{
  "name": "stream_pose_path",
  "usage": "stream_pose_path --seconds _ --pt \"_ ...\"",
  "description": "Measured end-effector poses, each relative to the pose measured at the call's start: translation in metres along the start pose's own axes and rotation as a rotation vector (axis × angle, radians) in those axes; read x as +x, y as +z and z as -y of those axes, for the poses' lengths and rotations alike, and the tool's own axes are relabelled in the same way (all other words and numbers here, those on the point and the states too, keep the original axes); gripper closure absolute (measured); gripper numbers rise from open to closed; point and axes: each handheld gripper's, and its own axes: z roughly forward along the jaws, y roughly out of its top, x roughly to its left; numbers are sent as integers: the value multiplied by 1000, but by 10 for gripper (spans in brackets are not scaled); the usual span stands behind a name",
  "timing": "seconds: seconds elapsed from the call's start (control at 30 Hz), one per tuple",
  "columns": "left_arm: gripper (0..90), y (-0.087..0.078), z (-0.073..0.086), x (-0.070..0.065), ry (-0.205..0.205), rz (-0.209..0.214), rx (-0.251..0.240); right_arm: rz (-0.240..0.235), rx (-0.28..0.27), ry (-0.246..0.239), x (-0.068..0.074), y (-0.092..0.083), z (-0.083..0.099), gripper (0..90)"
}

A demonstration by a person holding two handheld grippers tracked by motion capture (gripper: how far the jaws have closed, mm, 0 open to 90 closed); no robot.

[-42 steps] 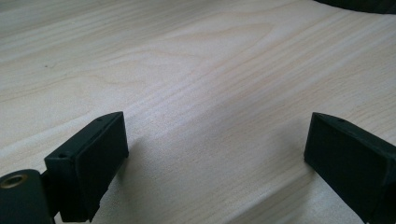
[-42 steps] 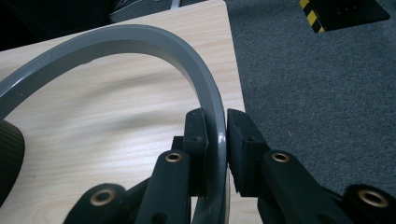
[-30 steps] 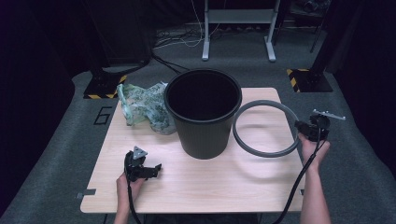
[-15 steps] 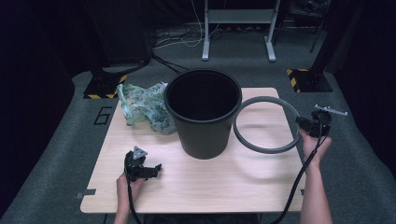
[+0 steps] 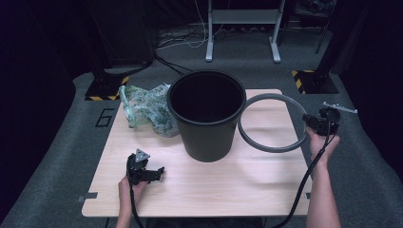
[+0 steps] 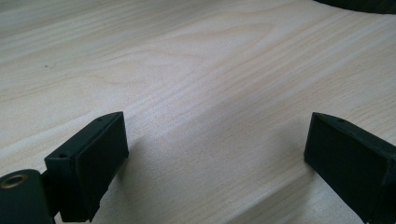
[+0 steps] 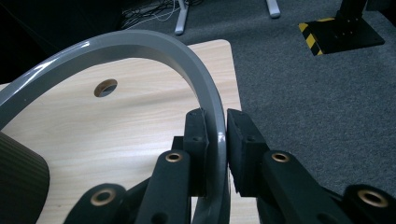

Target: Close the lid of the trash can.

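My right gripper (image 7: 215,140) clamps the grey plastic ring (image 7: 140,44); from above, the ring (image 5: 273,122) leans against the black ribbed bucket (image 5: 207,116). My left gripper (image 6: 215,163) stands open over the pale wooden table (image 6: 196,70).

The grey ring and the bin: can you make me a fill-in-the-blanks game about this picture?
1. The right claw is shut on the grey ____.
2. The left claw is open above the bare wooden ____.
3. The black bin stands ____, its mouth facing up.
4. The crumpled green bag lies on the bin's ____ side in the high view.

Missing words: ring; table; upright; left
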Motion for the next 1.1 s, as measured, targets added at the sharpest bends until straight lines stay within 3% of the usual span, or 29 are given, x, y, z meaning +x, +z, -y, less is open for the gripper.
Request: stream_pose_path --seconds 1.1 --pt "59 0 0 0 0 0 0 -19 -39 -18 7 -23 -36 786"
